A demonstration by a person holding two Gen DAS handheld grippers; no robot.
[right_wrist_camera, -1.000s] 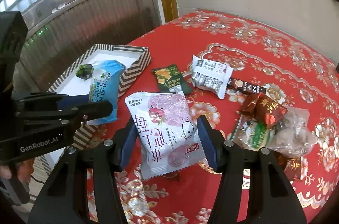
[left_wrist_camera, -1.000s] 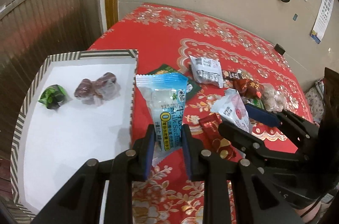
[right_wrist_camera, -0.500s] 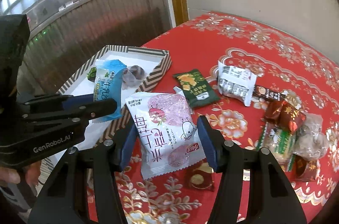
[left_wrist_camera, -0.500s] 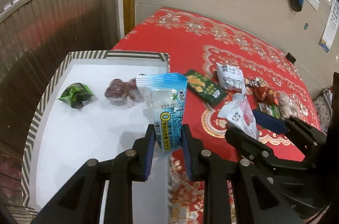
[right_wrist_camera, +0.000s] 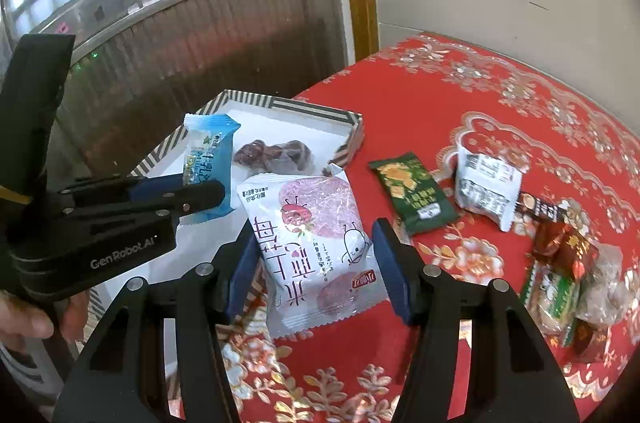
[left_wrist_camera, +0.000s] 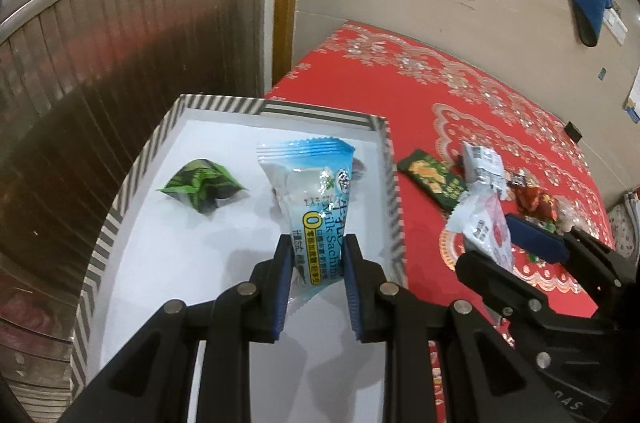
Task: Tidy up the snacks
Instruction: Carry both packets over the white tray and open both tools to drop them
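Observation:
My left gripper (left_wrist_camera: 314, 265) is shut on a light blue milk candy packet (left_wrist_camera: 316, 199) and holds it above the white tray with a striped rim (left_wrist_camera: 120, 207). In the tray lie a green wrapped snack (left_wrist_camera: 200, 185) and a brown wrapped snack (right_wrist_camera: 276, 155), which the blue packet mostly hides in the left wrist view. My right gripper (right_wrist_camera: 318, 263) is shut on a white and pink snack packet (right_wrist_camera: 314, 243) and holds it above the tray's near right edge. The blue packet also shows in the right wrist view (right_wrist_camera: 210, 163).
On the red patterned tablecloth (right_wrist_camera: 460, 111) lie a dark green packet (right_wrist_camera: 414, 193), a white and black packet (right_wrist_camera: 486, 187), and a pile of several red, green and clear wrapped snacks (right_wrist_camera: 568, 275) at the right. A wall and a ribbed shutter stand behind.
Both grippers have moved left with their packets. The blue packet has gone from over the tablecloth to over the tray, and the white and pink packet has come to the tray's edge.

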